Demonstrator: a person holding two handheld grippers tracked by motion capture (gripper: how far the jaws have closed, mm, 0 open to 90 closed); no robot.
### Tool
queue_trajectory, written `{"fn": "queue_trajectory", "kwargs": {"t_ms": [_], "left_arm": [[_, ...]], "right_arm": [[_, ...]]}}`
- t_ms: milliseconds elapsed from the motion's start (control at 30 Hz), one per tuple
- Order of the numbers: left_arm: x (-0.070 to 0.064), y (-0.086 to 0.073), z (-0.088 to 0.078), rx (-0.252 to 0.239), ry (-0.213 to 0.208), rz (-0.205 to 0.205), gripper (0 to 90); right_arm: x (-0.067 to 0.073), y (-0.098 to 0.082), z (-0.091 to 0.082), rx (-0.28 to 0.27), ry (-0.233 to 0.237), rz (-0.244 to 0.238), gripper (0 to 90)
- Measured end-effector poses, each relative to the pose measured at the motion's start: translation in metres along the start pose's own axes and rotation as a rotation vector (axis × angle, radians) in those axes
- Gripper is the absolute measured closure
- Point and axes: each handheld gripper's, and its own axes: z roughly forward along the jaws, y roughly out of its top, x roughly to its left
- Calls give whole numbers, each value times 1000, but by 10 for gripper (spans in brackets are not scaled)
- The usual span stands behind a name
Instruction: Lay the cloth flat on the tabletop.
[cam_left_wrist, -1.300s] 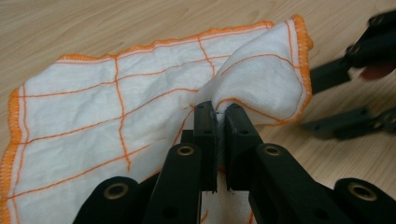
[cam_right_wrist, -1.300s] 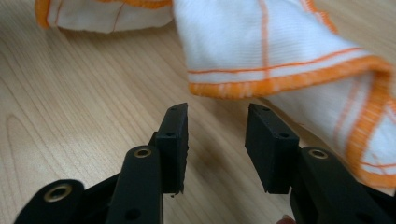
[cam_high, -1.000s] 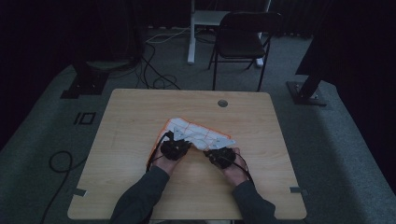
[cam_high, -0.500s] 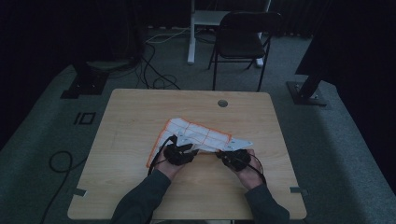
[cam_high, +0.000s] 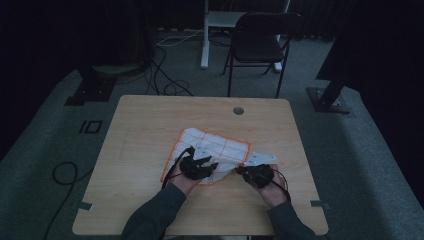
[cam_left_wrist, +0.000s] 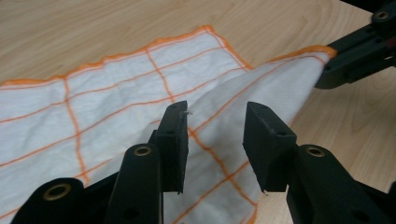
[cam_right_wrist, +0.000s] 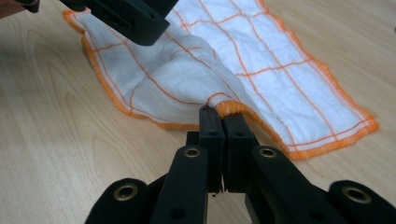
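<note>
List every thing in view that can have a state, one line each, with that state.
cloth: partly spread on the table, one hemmed corner lifted and pulled to the side.
right gripper: shut on the cloth's orange hem.
left gripper: open, jaws just opened, apart over the cloth, pads not pressing it.
table: bare wood around the cloth.
chair: standing behind the table, unoccupied.

The wooden surface (cam_high: 150, 130) has a round hole (cam_high: 238, 110) near its far edge. Beyond that edge, a black chair (cam_high: 260, 47) stands on the carpet (cam_high: 360, 150). Cables (cam_high: 165, 85) lie off the far left corner.
</note>
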Motion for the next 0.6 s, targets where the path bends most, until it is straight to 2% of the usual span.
{"fn": "queue_trajectory", "kwargs": {"t_ms": [233,300,367,400,467,500,567,600], "left_arm": [[-13,3,5,-6,-52,37,611],[-18,5,10,6,-64,73,648],[-19,5,13,12,-62,82,685],[-20,5,20,30,-57,93,722],[-19,5,23,34,-55,91,753],[-18,4,27,40,-53,86,823],[-18,4,27,40,-53,86,842],[-16,4,30,48,-46,83,867]], "right_arm": [[-3,1,9,19,3,24,884],[-4,5,15,23,9,26,883],[-4,6,16,22,11,29,883],[-3,9,16,26,16,26,876],[-2,10,15,26,16,19,869],[-1,11,13,26,31,14,847],[-2,11,12,25,37,9,847],[-2,10,10,24,64,-3,792]]}}
